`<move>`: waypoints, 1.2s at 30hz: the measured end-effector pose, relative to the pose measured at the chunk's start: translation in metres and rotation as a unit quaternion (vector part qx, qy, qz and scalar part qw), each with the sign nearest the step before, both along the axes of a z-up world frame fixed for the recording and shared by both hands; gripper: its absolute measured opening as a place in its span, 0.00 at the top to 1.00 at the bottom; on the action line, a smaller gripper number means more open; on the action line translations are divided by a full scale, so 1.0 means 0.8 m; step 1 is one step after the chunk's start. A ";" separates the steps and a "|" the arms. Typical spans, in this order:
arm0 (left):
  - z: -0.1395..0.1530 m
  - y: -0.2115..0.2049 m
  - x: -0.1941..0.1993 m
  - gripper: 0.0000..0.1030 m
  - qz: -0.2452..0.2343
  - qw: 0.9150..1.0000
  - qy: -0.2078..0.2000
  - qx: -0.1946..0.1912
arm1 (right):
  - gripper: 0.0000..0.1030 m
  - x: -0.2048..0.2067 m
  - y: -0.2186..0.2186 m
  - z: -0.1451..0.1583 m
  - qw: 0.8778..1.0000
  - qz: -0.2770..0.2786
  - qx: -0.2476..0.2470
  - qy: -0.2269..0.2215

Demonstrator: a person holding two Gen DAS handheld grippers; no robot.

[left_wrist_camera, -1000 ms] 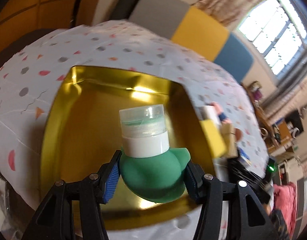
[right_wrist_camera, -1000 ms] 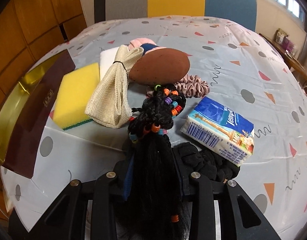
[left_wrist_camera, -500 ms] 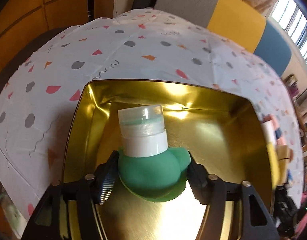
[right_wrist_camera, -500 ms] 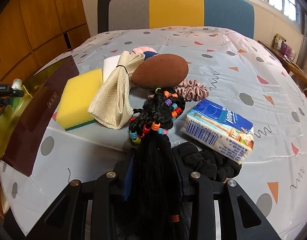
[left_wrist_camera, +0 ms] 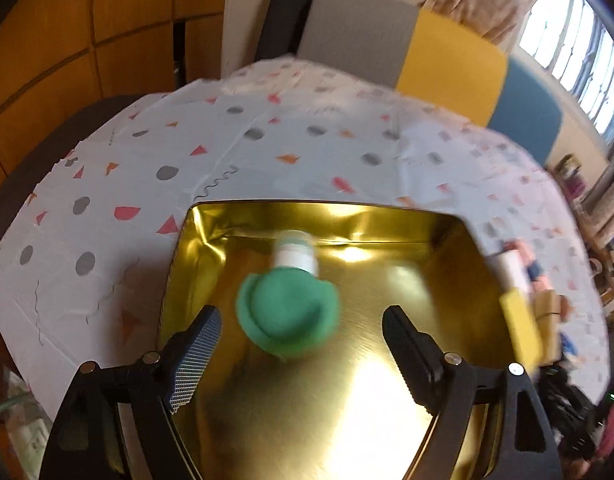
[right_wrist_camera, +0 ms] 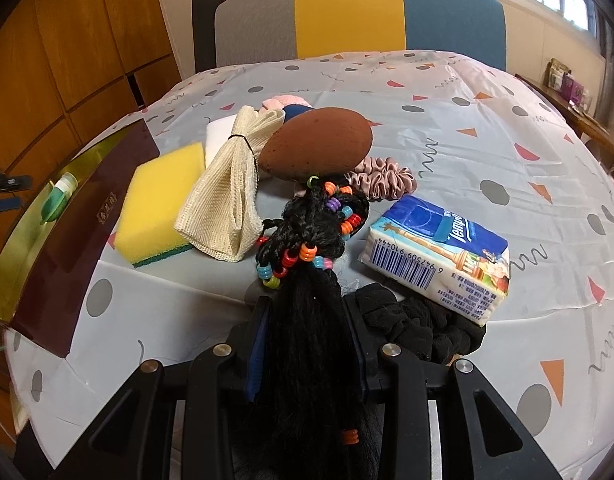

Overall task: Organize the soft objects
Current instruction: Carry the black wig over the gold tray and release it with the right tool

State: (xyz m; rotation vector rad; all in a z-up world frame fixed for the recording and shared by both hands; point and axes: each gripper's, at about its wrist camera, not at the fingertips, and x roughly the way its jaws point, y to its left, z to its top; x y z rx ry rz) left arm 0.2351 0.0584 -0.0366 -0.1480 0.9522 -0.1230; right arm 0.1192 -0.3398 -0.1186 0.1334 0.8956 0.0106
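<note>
A green soft bottle with a white cap [left_wrist_camera: 287, 309] lies blurred in the gold tin box [left_wrist_camera: 447, 240]. My left gripper [left_wrist_camera: 303, 328] hovers over it, its jaws opening wide, pads clear of the bottle. The same green bottle [right_wrist_camera: 58, 198] shows inside the gold box [right_wrist_camera: 11, 264] at the left of the right wrist view. My right gripper [right_wrist_camera: 309, 320] is shut on a black braided hairpiece with coloured beads [right_wrist_camera: 311, 248], low over the patterned tablecloth [right_wrist_camera: 487, 140].
On the cloth lie a yellow sponge [right_wrist_camera: 157, 204], a beige mesh bag [right_wrist_camera: 227, 196], a brown egg-shaped cushion [right_wrist_camera: 317, 148], a pink satin scrunchie [right_wrist_camera: 383, 178], a blue tissue pack [right_wrist_camera: 439, 254] and a black scrunchie [right_wrist_camera: 419, 328]. A chair [right_wrist_camera: 347, 12] stands behind the table.
My left gripper let go of the green bottle, which now lies in the gold box; its jaws spread wide and it drew back. The right gripper kept still on the hairpiece.
</note>
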 end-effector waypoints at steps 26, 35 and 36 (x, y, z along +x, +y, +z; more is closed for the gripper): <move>0.009 -0.074 -0.188 0.20 -0.106 0.993 -0.021 -0.052 | 0.89 -0.096 0.025 0.083 0.986 -0.008 0.164 -0.006; 0.018 -0.039 -0.201 0.20 -0.070 0.996 -0.037 -0.044 | 0.89 -0.049 0.145 0.154 0.981 0.111 0.154 -0.040; 0.019 -0.033 -0.202 0.20 -0.064 0.996 -0.038 -0.045 | 0.89 -0.040 0.159 0.154 0.980 0.119 0.153 -0.037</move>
